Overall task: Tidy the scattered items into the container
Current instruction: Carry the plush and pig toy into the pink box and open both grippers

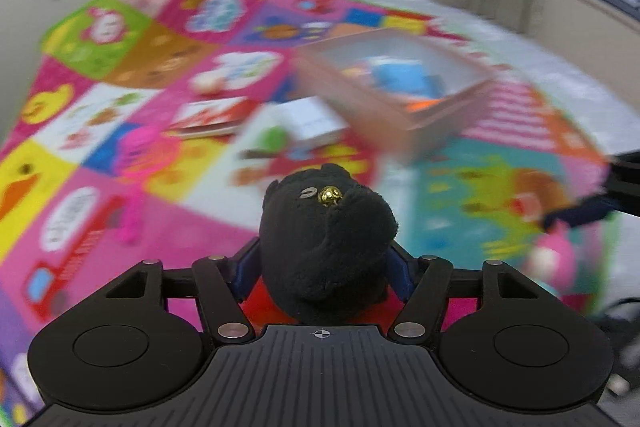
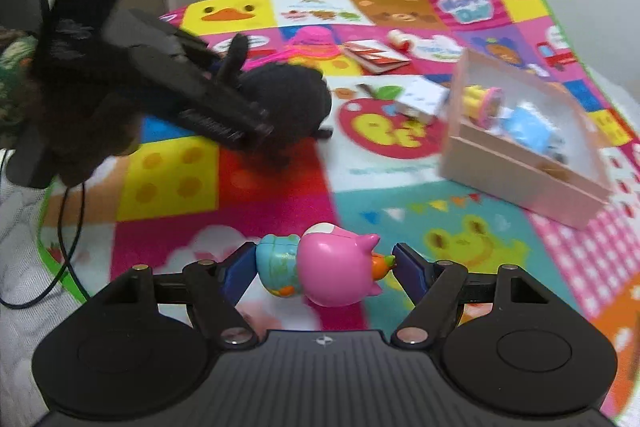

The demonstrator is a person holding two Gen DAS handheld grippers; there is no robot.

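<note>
A black plush toy with a small gold bell fills the space between the blue pads of my left gripper, which is shut on it above the play mat. In the right wrist view the same gripper comes in from the left with the plush in it. My right gripper is shut on a pink and blue toy figure, which lies sideways between the pads. The pink container box stands on the mat ahead and holds several toys.
On the colourful play mat lie a white box, a red-and-white booklet, a pink hat-shaped toy and a small roll. A black cable hangs at the mat's left edge. A wall is behind.
</note>
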